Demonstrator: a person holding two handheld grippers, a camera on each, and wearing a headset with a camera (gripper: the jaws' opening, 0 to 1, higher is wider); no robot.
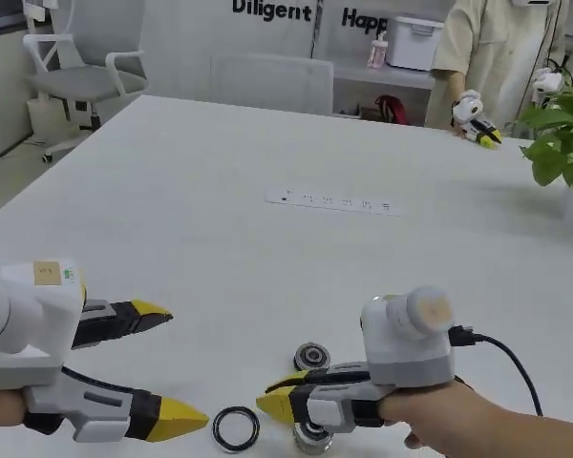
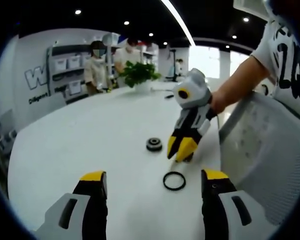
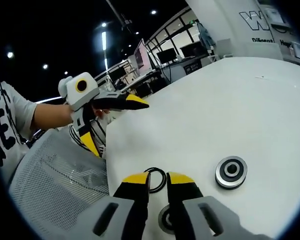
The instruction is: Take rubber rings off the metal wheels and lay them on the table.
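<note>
Just beside left gripper (image 1: 180, 364), rubber ring (image 1: 236, 427)

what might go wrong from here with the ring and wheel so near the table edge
1. The loose rubber ring lies near the table edge closest to the person; the open left hand-held gripper reaching in might knock it off.
2. The right hand-held gripper has its jaws close together over a metal wheel that they partly hide; an off-centre push might send it sliding.
</note>
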